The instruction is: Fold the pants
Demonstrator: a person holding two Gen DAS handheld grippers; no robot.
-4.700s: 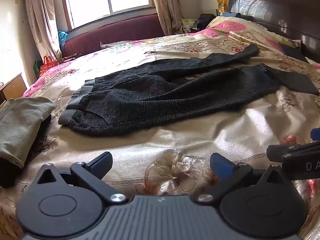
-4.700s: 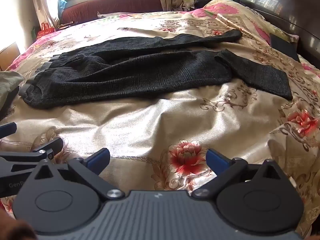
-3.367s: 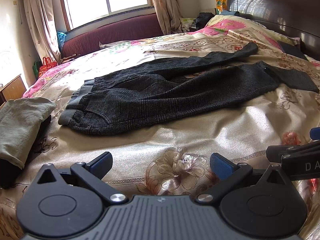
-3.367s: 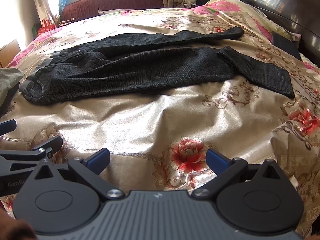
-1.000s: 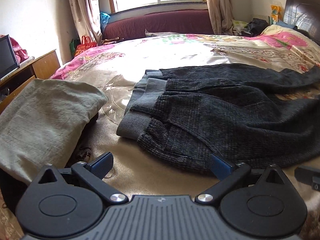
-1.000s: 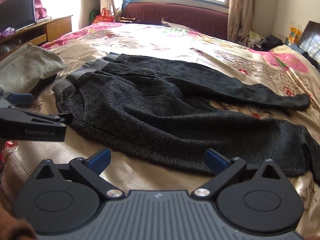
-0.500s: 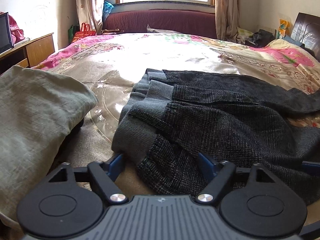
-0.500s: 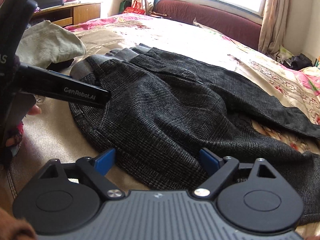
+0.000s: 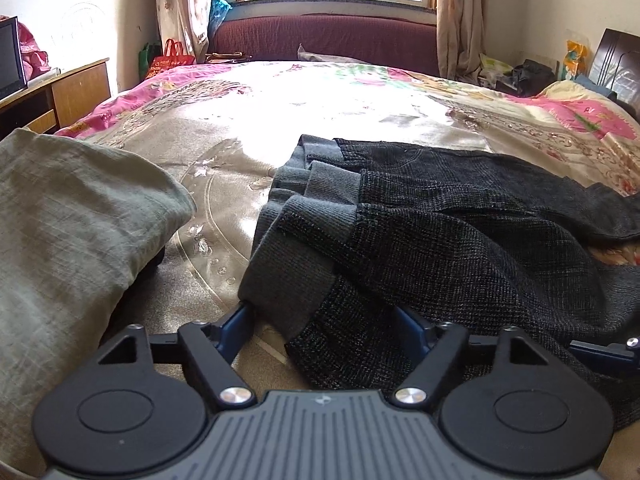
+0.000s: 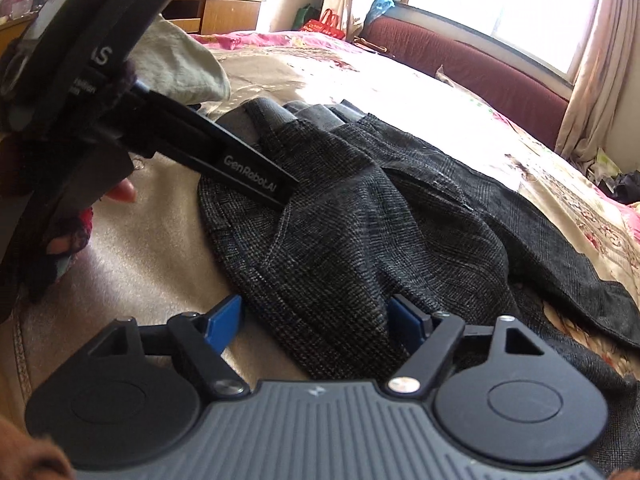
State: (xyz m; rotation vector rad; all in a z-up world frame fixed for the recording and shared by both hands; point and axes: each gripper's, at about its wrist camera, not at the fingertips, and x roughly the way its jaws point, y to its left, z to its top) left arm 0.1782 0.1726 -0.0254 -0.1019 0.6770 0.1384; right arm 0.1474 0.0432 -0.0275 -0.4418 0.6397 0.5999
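Dark grey checked pants [image 9: 460, 240] lie on the bed with the grey ribbed waistband [image 9: 296, 256] towards me and the legs running off to the right. My left gripper [image 9: 326, 326] is open, its blue pads either side of the near waistband corner. My right gripper [image 10: 318, 318] is open around the near hip edge of the pants [image 10: 360, 248]. The left gripper's black finger [image 10: 240, 168] shows in the right wrist view, lying on the waistband.
A folded olive-grey garment [image 9: 68, 216] lies on the bed at left. The floral satin bedspread [image 9: 320, 120] stretches back to a maroon sofa [image 9: 328, 36] under the window. A wooden cabinet [image 9: 60, 92] stands at far left, a dark headboard [image 9: 620, 64] at right.
Both grippers have moved in from the bed's near edge to the pants' waist end. Their jaws have narrowed a little and now straddle the fabric edge.
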